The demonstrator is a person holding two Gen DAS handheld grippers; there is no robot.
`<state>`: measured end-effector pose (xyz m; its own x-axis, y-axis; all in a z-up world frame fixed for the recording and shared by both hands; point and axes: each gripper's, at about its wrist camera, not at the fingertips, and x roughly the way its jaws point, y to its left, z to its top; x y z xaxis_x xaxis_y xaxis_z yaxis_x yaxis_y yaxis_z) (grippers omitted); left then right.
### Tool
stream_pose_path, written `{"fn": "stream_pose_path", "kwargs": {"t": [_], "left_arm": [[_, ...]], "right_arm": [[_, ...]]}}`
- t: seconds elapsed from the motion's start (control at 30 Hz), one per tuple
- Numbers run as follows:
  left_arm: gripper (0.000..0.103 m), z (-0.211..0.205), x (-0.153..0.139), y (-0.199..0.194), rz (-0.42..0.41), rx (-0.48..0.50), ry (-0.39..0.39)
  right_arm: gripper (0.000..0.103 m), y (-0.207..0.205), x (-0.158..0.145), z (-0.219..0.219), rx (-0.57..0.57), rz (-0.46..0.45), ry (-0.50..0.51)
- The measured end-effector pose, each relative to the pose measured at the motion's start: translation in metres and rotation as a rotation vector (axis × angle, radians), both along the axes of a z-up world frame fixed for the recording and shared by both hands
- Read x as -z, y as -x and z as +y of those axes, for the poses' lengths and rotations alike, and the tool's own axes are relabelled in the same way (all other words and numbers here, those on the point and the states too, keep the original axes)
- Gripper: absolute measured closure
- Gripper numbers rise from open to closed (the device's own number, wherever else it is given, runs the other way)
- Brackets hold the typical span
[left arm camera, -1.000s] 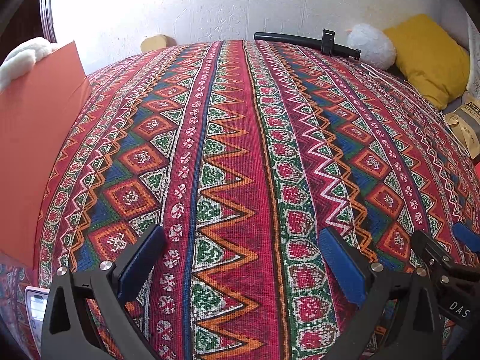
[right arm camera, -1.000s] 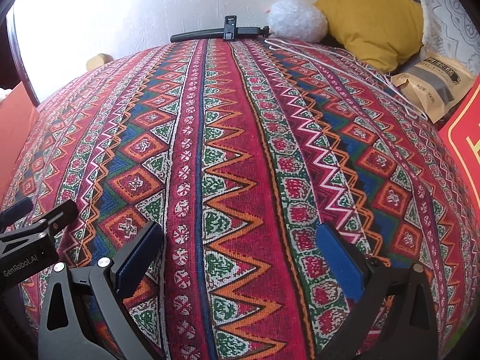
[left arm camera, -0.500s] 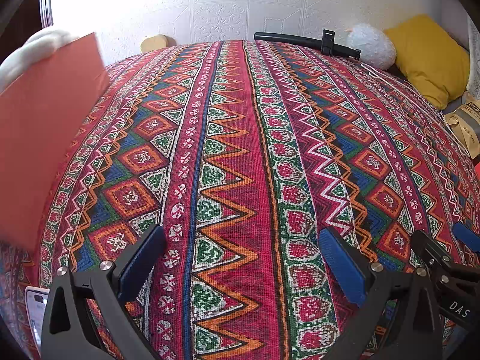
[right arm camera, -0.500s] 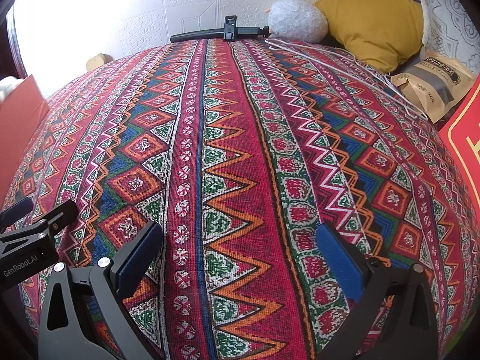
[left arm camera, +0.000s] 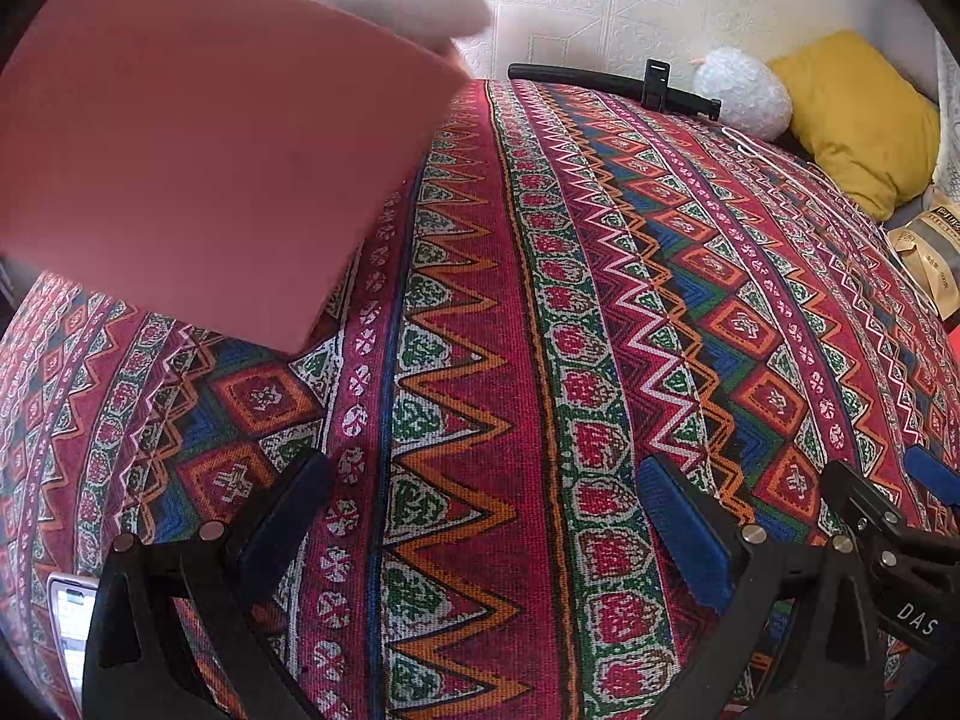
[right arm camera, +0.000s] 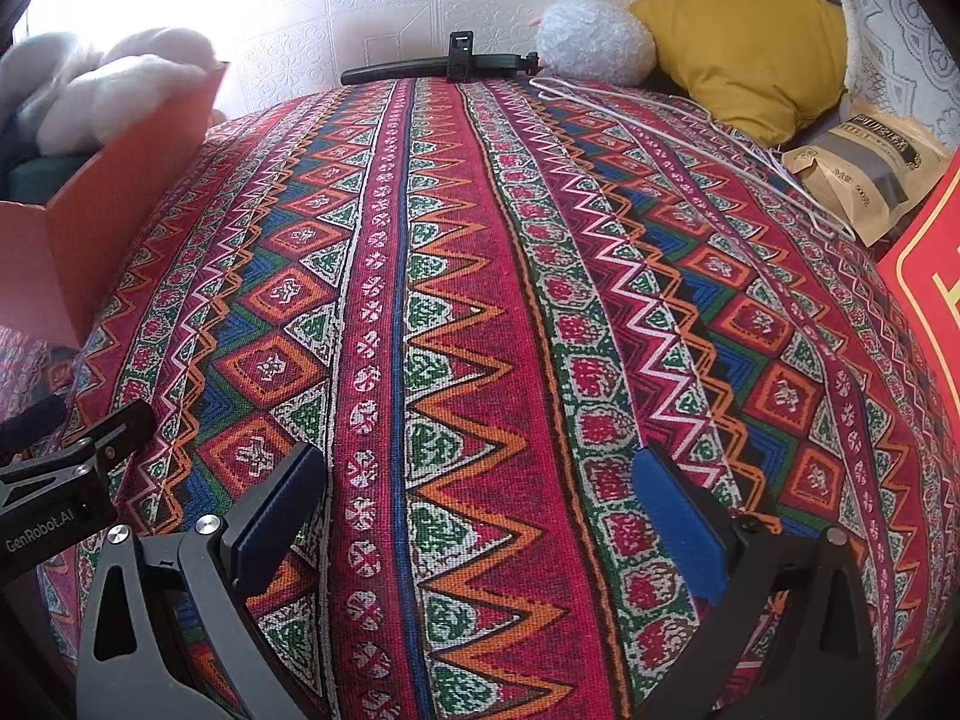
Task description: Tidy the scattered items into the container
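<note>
An orange cardboard box (left arm camera: 210,138), blurred, fills the upper left of the left wrist view, hanging over the patterned cloth (left arm camera: 480,300). In the right wrist view the same orange box (right arm camera: 108,204) is at the left edge with white fluffy stuff (right arm camera: 120,84) in or behind it. My left gripper (left arm camera: 480,480) is open above the cloth with nothing between its fingers. My right gripper (right arm camera: 480,474) is open too, just to its right, also holding nothing.
At the far edge lie a black rod with a clip (right arm camera: 432,66), a white bubble-wrap ball (right arm camera: 594,39) and a yellow cushion (right arm camera: 750,30). White wire hangers (right arm camera: 690,132), a brown paper bag (right arm camera: 864,168) and a red box (right arm camera: 930,276) are on the right. A phone (left arm camera: 69,618) lies lower left.
The orange box has swung in from the left edge, rightward and much closer to the left camera, over the cloth. Both grippers stay still and open.
</note>
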<state>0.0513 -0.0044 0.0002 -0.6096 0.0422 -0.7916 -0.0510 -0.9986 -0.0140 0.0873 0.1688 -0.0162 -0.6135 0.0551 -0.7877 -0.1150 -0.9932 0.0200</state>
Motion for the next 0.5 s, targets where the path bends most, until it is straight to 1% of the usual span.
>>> {"fn": "stream_pose_path", "kwargs": {"t": [0.27, 0.33, 0.43, 0.5], "left_arm": [[0.0, -0.0002, 0.0006, 0.0004, -0.001, -0.001, 0.002], [0.0, -0.0024, 0.0004, 0.0004, 0.0, -0.006, -0.012], [0.0, 0.0006, 0.0016, 0.0006, 0.0, -0.006, 0.007], [0.0, -0.0004, 0.0023, 0.0008, -0.001, -0.006, 0.001]], "right_arm": [[0.001, 0.0002, 0.0, 0.0, 0.0, 0.0, 0.0], [0.001, 0.0003, 0.0, -0.0001, 0.0, 0.0, -0.001], [0.001, 0.0014, -0.0001, 0.0009, 0.0, 0.0, 0.0], [0.001, 0.0012, -0.0001, 0.0008, 0.0, -0.001, -0.001]]}}
